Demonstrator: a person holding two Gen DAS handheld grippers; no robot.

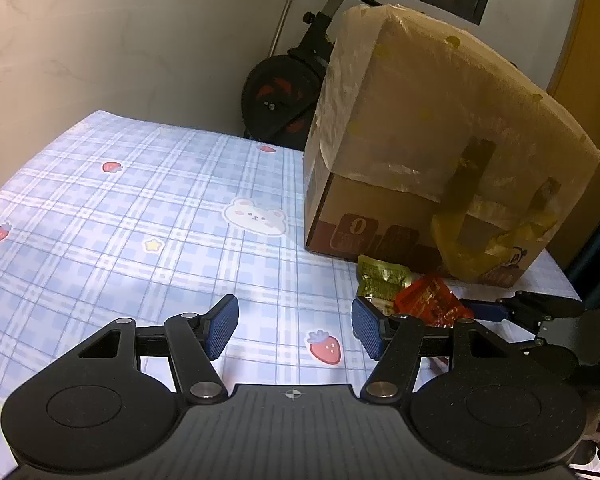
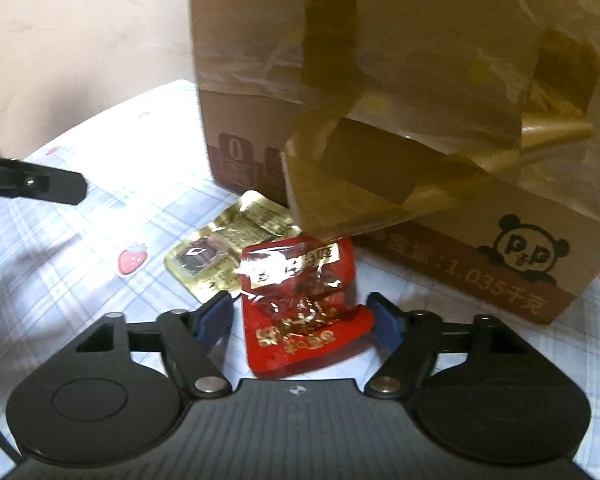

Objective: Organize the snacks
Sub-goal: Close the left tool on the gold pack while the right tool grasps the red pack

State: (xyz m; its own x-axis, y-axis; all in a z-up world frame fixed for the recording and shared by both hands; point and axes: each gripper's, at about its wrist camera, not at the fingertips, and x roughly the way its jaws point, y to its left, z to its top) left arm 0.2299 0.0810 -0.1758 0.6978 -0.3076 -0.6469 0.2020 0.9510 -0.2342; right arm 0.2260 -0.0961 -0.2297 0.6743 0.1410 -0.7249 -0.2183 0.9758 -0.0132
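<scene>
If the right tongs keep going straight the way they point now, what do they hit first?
Probably the red snack packet, already lying between the right tongs. Beyond it sit the gold packet and the cardboard box; depth is uncertain.

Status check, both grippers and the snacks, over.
Left gripper open, empty. Right gripper open, fingers straddling red snack packet. Gold packet alongside. Cardboard box close behind.

Blue checked tablecloth [image 1: 140,216] with strawberry prints; black exercise bike [image 1: 284,92] stood behind, against pale wall [image 1: 120,40].
</scene>
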